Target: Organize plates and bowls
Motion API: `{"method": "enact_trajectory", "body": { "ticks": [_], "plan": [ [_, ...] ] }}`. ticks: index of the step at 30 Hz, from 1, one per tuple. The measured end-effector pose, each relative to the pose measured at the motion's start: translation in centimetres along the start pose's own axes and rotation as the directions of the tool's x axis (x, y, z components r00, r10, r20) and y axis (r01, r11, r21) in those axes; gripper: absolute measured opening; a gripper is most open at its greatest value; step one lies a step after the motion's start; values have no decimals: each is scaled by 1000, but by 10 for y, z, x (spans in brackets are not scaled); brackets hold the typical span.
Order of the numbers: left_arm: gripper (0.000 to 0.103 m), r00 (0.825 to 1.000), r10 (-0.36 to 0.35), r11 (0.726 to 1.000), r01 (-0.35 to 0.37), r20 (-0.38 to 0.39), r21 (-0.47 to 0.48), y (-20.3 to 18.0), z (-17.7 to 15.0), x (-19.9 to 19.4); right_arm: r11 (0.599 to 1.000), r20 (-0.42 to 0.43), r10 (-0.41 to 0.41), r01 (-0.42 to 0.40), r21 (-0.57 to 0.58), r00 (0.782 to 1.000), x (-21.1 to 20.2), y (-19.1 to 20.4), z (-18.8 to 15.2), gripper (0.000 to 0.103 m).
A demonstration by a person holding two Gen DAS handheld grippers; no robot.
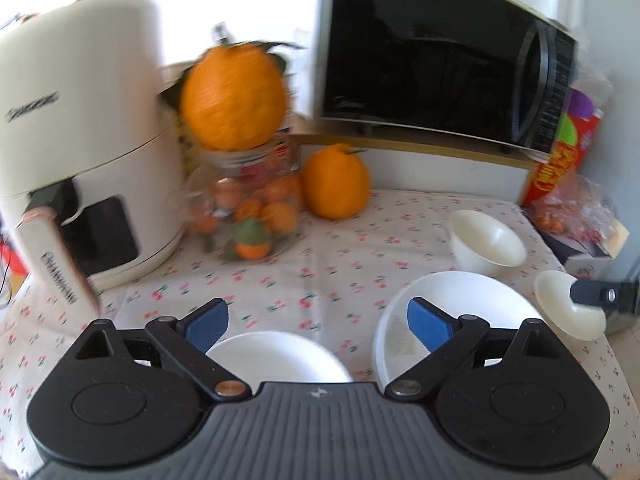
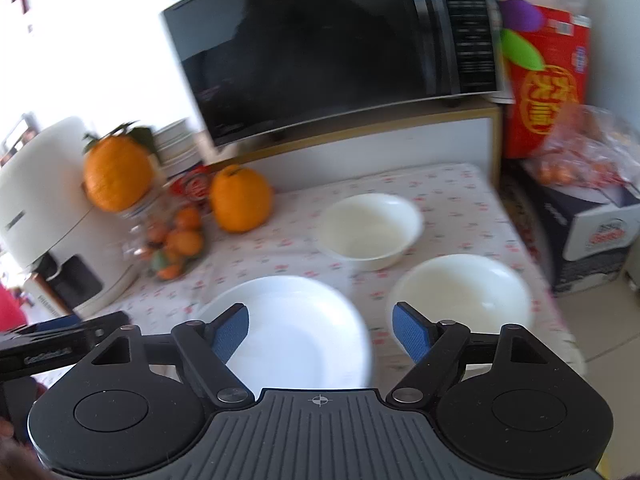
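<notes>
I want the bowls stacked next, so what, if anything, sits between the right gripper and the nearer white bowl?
Nothing visible does. The right gripper is open and empty, and only bare floral tablecloth lies between it and the nearer white bowl. The white plate sits to the bowl's left, apart.

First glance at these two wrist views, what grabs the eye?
Two big oranges: one orange perched on a jar of small fruit beside the white air fryer, another orange on the cloth. Behind looms the black microwave. White bowls and plates sit nearest the open grippers.
</notes>
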State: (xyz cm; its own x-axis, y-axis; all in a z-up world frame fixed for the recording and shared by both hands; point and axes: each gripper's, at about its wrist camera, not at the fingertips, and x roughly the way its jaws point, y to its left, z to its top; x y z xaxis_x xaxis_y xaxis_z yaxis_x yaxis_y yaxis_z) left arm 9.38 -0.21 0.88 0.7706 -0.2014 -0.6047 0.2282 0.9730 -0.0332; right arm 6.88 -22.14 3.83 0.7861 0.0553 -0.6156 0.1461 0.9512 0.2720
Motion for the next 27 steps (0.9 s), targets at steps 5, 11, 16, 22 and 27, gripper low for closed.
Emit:
{"method": "enact_trajectory", "body": {
  "ticks": [5,11,16,22,27],
  "plan": [
    [96,999,-51,993,49,17,105,-39,-1,5,986,3,-50,49,156,999,-4,-45,9,83],
    [96,991,-133,980,130,11,150,-85,0,15,915,-64,-66,86,394,996,1,-99,10,83],
    [94,983,-186,964,182,2,193,-118,3,26,855,-110,-42,92,510,993,5,-126,5,83],
    [74,965,-261,933,253,-3,255,-149,5,39,824,-132,-30,99,558,991,10,-135,3,83],
    [56,954,-294,928,301,-63,222,-164,6,56,822,-158,-22,108,560,987,20,-135,2,56]
  ]
}}
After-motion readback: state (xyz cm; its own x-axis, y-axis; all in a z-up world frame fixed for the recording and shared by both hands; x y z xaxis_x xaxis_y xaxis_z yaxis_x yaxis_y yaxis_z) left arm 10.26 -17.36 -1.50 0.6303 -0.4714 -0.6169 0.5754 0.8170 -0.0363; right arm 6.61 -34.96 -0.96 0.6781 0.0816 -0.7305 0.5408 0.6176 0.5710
